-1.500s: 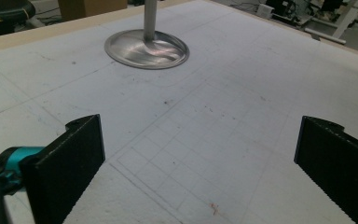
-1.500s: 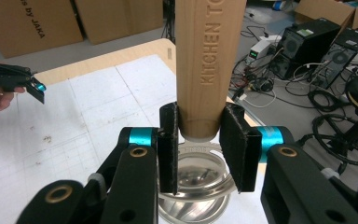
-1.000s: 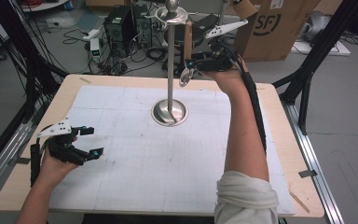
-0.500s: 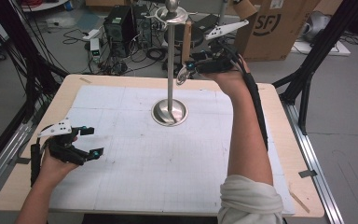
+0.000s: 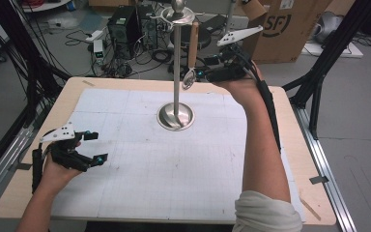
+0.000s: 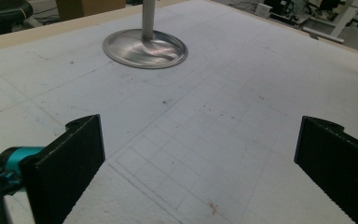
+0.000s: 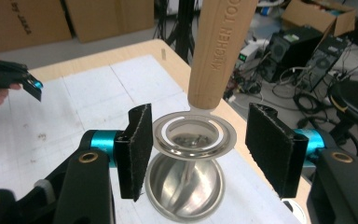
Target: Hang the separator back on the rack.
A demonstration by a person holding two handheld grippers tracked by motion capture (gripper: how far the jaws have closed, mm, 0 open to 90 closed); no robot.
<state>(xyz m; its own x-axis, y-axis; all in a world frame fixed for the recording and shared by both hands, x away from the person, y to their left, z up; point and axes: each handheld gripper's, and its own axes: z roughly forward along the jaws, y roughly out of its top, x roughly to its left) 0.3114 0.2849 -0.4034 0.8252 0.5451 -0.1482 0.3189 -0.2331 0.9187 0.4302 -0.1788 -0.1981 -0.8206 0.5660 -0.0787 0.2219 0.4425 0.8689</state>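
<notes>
Cardboard boxes [image 5: 282, 29] and cables [image 5: 140, 53] behind table [image 5: 280, 104].

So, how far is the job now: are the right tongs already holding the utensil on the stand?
Done: the right tongs are raised to the hanging utensil, jaws open around its metal ring, one jaw close to the rim. In hand: nothing yet gripped. Left: closing and lifting it off the stand. The left tongs wait open over the table.

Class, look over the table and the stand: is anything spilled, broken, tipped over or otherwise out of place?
Nothing stands out. The metal stand is upright on the white mat, and the wooden-handled utensil hangs straight from its top, its ring end between the open right gripper jaws.
</notes>
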